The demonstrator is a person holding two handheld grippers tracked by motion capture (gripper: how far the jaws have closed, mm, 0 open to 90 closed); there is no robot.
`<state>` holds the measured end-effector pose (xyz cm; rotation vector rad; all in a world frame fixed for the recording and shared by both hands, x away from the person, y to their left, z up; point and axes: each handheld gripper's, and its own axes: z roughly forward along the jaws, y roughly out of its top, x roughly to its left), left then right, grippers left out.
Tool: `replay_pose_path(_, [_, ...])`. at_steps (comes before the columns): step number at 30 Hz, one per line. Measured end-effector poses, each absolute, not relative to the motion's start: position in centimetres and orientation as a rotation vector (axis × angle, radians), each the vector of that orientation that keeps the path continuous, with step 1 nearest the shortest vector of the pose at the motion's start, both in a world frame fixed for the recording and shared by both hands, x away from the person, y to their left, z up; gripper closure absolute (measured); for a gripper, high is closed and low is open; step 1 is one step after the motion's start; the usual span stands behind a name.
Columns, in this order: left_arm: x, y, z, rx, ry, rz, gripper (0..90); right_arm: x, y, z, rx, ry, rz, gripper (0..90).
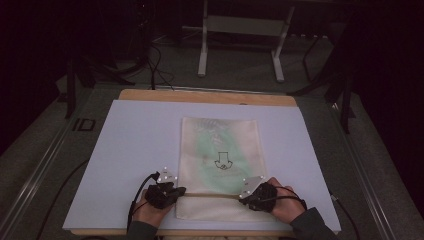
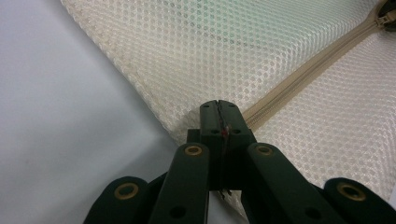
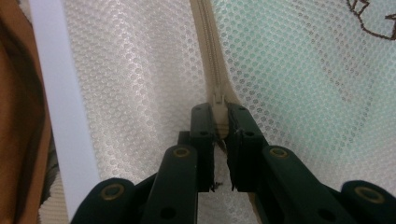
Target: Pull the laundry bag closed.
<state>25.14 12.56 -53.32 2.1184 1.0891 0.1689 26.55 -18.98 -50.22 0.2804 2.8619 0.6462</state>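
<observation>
Both grippers work at the near end of a cream mesh zipper pouch [image 1: 220, 160], which lies flat on a pale sheet [image 1: 135, 150] over a wooden board [image 1: 210, 96]. The pouch's zipper [image 1: 210, 194] is the landmark: it crosses the pouch's width near the person's edge, its long axis running left to right between the two hands.

Left gripper [image 2: 219, 109]: jaws pressed together with no gap between the tips, pinching the pouch's corner fabric at the left end of the zipper. In the left gripper view the zipper tape [image 2: 299, 79] runs away from the tips toward the upper right, where the slider [image 2: 387, 18] shows at the frame's edge.

Right gripper [image 3: 218, 123]: jaws closed on the zipper pull [image 3: 218, 100] at the right end of the zipper, a narrow gap left by the tab held between them. In the right gripper view the closed teeth [image 3: 208, 42] run straight ahead of the tips.

Judgement: the zipper appears fully closed, with the slider at its right end, so the right hand [image 1: 282, 202] is on the part that must travel. Any opening stroke would have to run along the zipper toward the left gripper, which anchors the far end. The left hand [image 1: 150, 210] need only hold tension. Risk: an off-axis pull could buckle the soft mesh.

A green item [image 1: 215, 145] shows faintly inside; what it is cannot be told.
</observation>
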Motion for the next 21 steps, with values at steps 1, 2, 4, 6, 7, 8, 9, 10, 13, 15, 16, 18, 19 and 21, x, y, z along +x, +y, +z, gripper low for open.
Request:
replay_pose_path(1, [25.1, 12.6, -53.3, 2.118, 1.089, 0.169, 89.3, 26.6, -19.0, -50.3, 0.278, 2.860, 0.653, 82.3])
replay_pose_path(2, [25.2, 12.6, -53.3, 2.118, 1.089, 0.168, 89.3, 26.6, -19.1, -50.3, 0.274, 2.861, 0.641, 82.4])
replay_pose_path(4, [25.1, 12.6, -53.3, 2.118, 1.089, 0.169, 89.3, 26.6, -19.2, -50.3, 0.281, 2.862, 0.640, 82.4])
replay_pose_path(6, [25.2, 12.6, -53.3, 2.119, 1.089, 0.167, 89.4, 26.5, -19.3, -50.2, 0.289, 2.861, 0.641, 82.3])
replay_pose_path(7, [25.2, 12.6, -53.3, 2.119, 1.089, 0.168, 89.3, 26.5, -19.4, -50.2, 0.287, 2.860, 0.649, 82.3])
replay_pose_path(8, [25.1, 12.6, -53.3, 2.119, 1.089, 0.169, 89.3, 26.5, -19.4, -50.3, 0.285, 2.859, 0.644, 82.4])
replay_pose_path(9, [25.1, 12.6, -53.3, 2.118, 1.089, 0.169, 89.4, 26.5, -19.5, -50.2, 0.290, 2.861, 0.638, 82.3])
replay_pose_path(10, [25.1, 12.6, -53.3, 2.119, 1.089, 0.169, 89.3, 26.5, -19.6, -50.2, 0.292, 2.860, 0.639, 82.4])
replay_pose_path(13, [25.1, 12.6, -53.3, 2.119, 1.089, 0.170, 89.3, 26.5, -19.9, -50.2, 0.296, 2.860, 0.638, 82.4])
replay_pose_path(15, [25.1, 12.5, -53.3, 2.120, 1.089, 0.171, 89.3, 26.5, -20.1, -50.2, 0.306, 2.857, 0.637, 82.3])
replay_pose_path(16, [25.1, 12.5, -53.3, 2.121, 1.090, 0.172, 89.3, 26.5, -20.2, -50.2, 0.306, 2.859, 0.633, 82.3])
replay_pose_path(18, [25.1, 12.5, -53.3, 2.122, 1.089, 0.172, 89.3, 26.4, -20.4, -50.2, 0.309, 2.855, 0.636, 82.4])
replay_pose_path(19, [25.1, 12.5, -53.3, 2.120, 1.090, 0.171, 89.4, 26.4, -20.4, -50.2, 0.316, 2.858, 0.639, 82.3])
replay_pose_path(21, [25.1, 12.5, -53.3, 2.121, 1.090, 0.172, 89.3, 26.4, -20.6, -50.2, 0.312, 2.859, 0.640, 82.3])
